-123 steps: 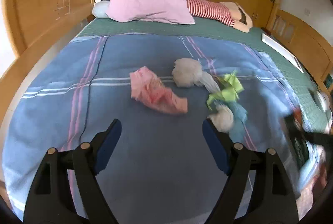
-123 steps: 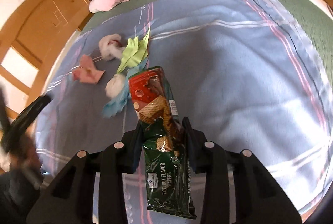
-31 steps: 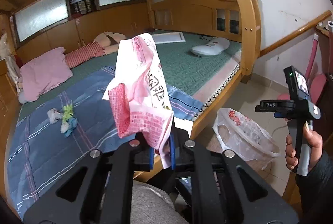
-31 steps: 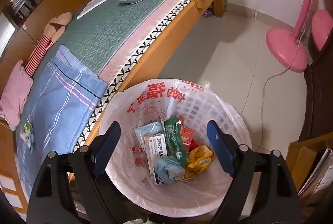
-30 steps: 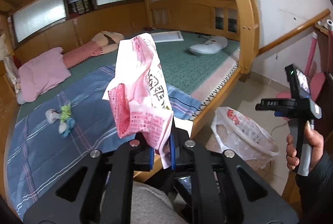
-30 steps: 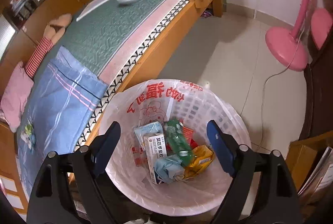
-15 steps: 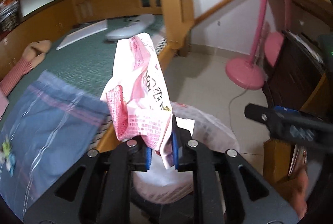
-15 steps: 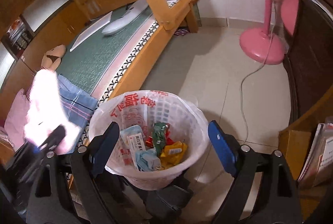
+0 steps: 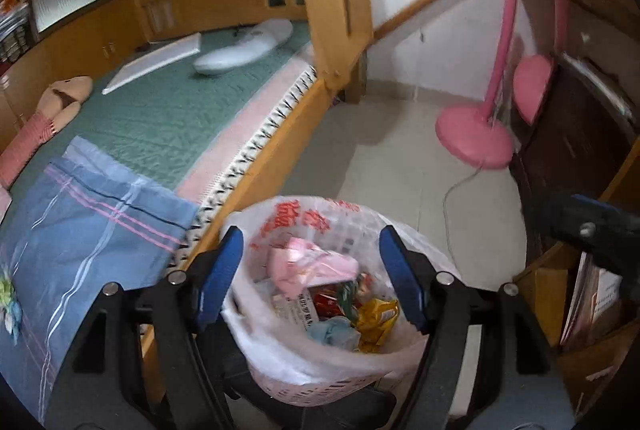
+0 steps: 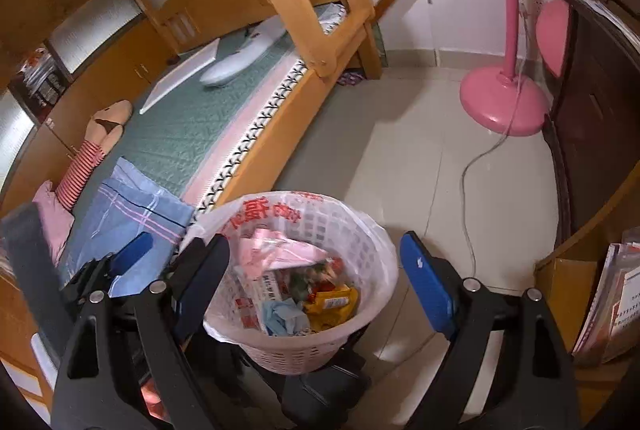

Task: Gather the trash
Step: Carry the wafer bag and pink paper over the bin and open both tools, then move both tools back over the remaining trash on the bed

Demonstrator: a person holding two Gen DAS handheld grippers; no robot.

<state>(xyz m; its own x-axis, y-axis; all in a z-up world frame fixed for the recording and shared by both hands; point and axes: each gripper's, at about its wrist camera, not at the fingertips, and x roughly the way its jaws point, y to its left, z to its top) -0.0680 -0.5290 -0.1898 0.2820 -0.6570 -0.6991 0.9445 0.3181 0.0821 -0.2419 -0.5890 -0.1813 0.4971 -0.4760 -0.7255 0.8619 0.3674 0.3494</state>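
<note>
Trash basket [image 9: 320,386] holds one pink wrapper [image 9: 310,262]; two grippers, left gripper [image 9: 310,276] and right gripper [image 10: 314,280], spread, empty.

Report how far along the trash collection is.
Done: the pink wrapper lies in the lined basket on top of other wrappers. In hand: nothing; the left gripper and right gripper both hang open over the basket. Left: a small green and blue clump sits on the blue blanket.
</note>
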